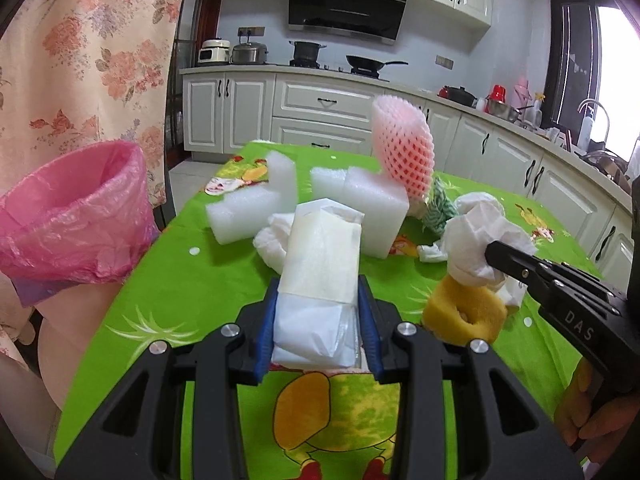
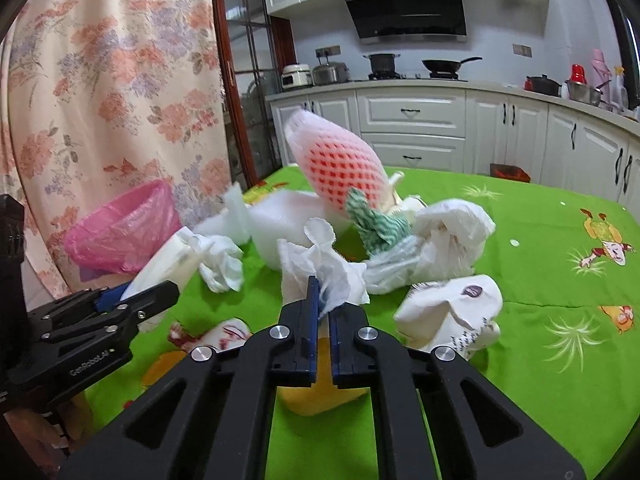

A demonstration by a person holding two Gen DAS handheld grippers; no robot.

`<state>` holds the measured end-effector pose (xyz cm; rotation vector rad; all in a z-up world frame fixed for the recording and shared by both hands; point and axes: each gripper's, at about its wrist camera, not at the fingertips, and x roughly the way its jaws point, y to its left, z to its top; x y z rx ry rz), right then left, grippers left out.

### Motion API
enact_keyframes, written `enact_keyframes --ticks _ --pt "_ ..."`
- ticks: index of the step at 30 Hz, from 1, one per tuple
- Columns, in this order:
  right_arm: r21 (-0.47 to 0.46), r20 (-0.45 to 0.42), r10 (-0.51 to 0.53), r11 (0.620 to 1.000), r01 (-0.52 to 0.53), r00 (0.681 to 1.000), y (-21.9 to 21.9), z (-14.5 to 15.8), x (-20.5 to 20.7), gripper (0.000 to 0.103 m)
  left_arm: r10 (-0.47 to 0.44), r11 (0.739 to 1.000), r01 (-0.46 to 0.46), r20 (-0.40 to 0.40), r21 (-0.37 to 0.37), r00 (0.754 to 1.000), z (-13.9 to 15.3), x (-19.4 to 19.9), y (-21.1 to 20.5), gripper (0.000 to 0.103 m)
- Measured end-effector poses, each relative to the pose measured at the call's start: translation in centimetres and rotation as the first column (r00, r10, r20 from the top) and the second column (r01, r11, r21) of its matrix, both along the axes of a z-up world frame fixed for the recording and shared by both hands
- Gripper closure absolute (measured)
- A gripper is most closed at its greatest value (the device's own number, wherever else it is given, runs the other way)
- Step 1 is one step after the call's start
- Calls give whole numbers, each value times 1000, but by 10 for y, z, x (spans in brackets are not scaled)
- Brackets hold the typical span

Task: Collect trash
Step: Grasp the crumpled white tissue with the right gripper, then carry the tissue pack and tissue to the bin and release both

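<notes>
Left hand-held gripper: blue-padded fingers pinching a white tissue pack that stands out forward between them, raised above the bench. Right hand-held gripper: pads nearly pressed together, pinching the lower edge of a crumpled white paper towel; in the left wrist view the same towel hangs bunched at the tip of the black right gripper. Bench: covered with a bright green cartoon-print cloth. Trash on the bench, gathered in a loose heap near its middle: two white foam blocks, one L-shaped, the other squarer; a pink foam fruit net tilted and resting on the heap; a green-and-white striped rag just below the net; a knotted white plastic bag beside the rag; a crumpled printed paper bag nearer the right gripper; a further crumpled tissue to the left; a yellow foam ring lying under the right gripper. Receptacle: bin with a pink liner, open-topped, off the left edge of the bench, apart from the heap, before a floral curtain. Background: white kitchen cabinets, black range hood, pots on the stove.
</notes>
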<state>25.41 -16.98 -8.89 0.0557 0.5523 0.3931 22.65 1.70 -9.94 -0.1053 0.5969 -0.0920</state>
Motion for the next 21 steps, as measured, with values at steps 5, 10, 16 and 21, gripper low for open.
enact_keyframes --ticks 5,10,16,21 --pt "-6 36 46 999 -45 998 16 17 -3 98 19 1000 -20 47 20 999 18 -9 8 68" --pt "3 45 83 997 -83 996 35 26 1 98 52 998 -53 63 18 997 31 -14 27 68" --pt "-5 57 149 989 -149 987 68 40 6 98 89 996 -90 66 3 994 47 -18 57 68" --pt "-6 83 220 975 -221 972 101 54 11 98 122 992 -123 99 3 987 66 -24 82 67"
